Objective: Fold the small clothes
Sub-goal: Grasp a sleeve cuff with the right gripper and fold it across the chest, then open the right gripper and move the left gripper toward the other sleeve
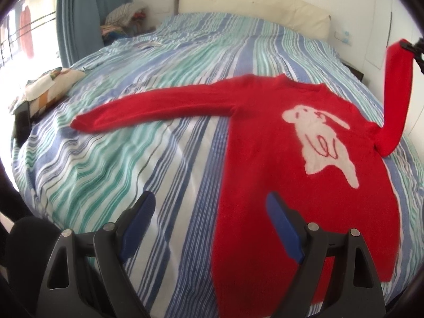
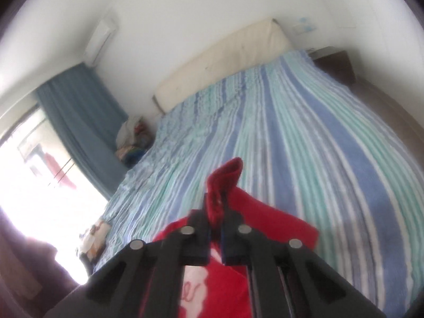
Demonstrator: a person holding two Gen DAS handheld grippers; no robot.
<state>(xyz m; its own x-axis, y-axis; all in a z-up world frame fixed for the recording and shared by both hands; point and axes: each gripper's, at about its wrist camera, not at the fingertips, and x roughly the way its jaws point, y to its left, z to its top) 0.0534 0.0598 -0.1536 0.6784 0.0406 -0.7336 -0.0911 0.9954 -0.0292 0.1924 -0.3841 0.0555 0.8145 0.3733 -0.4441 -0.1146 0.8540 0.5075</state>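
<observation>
A red sweater (image 1: 278, 159) with a white dog figure lies flat on the striped bed (image 1: 148, 143). Its left sleeve (image 1: 159, 106) stretches out flat to the left. My left gripper (image 1: 212, 212) is open and empty, hovering over the sweater's lower left edge. My right gripper (image 2: 216, 212) is shut on the cuff of the right sleeve (image 2: 225, 180) and holds it up above the bed. In the left wrist view the lifted sleeve (image 1: 397, 92) stands up at the far right, and the right gripper (image 1: 414, 49) shows at its top.
A patterned cushion (image 1: 50, 87) and a dark object (image 1: 22, 122) lie at the bed's left edge. A cream headboard (image 1: 251, 5) stands at the back. A pile of clothes (image 1: 124, 18) sits by the blue curtain (image 1: 76, 13). A dark nightstand (image 2: 336, 63) stands by the bed's right.
</observation>
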